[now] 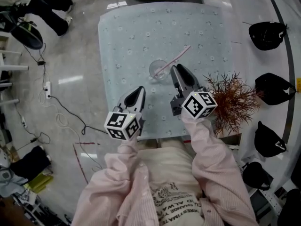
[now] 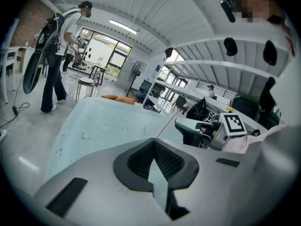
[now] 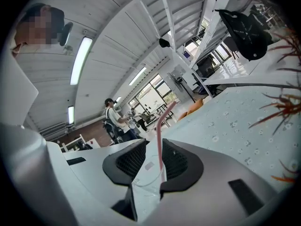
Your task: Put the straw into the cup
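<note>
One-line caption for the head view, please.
Pink straw leans in the clear cup on the patterned tablecloth; right gripper open just short of it, left gripper shut.

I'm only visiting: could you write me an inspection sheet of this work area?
Surface: pale blue flower-print tablecloth, lying flat.
Job's things: pink straw leans inside the clear plastic cup.
Clutter: reddish dried twig plant at the tablecloth's right edge.
Grippers: left gripper jaws together, empty; right gripper jaws open, holding nothing, facing the cup.
Cables: black and white cables loose on the grey floor.
Surroundings: black caps on a white shelf; a person standing far off.
</note>
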A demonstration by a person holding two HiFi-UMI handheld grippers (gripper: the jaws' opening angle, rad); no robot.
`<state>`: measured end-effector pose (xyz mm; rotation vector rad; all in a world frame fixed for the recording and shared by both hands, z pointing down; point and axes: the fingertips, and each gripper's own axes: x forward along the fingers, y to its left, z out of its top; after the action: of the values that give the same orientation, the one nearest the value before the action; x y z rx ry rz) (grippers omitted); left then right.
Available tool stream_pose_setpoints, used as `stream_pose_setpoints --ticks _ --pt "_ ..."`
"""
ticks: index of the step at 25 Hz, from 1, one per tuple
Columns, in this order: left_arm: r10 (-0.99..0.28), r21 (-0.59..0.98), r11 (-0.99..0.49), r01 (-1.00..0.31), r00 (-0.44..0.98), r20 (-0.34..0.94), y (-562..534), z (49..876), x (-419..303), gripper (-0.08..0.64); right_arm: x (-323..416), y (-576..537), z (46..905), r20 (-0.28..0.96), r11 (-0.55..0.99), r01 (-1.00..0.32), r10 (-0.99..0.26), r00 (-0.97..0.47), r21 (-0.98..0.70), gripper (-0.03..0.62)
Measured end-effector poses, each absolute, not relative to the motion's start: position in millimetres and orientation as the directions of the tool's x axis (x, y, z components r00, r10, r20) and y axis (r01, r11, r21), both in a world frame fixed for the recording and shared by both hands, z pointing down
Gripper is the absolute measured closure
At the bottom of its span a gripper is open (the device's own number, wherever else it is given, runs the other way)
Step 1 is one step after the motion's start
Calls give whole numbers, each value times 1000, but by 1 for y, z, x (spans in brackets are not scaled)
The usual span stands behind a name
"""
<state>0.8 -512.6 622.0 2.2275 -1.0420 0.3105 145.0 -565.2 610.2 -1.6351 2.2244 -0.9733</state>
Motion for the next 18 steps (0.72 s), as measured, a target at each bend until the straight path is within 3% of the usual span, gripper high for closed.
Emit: stream_pose_setpoints --ticks 7,18 --pt "-600 433 -532 -728 685 414 -499 597 10 560 137 -545 588 194 237 -788 -892 -409 -569 572" --pt "-650 312 -613 -726 688 323 -499 530 9 560 127 -519 528 142 396 -808 -856 -496 -436 591"
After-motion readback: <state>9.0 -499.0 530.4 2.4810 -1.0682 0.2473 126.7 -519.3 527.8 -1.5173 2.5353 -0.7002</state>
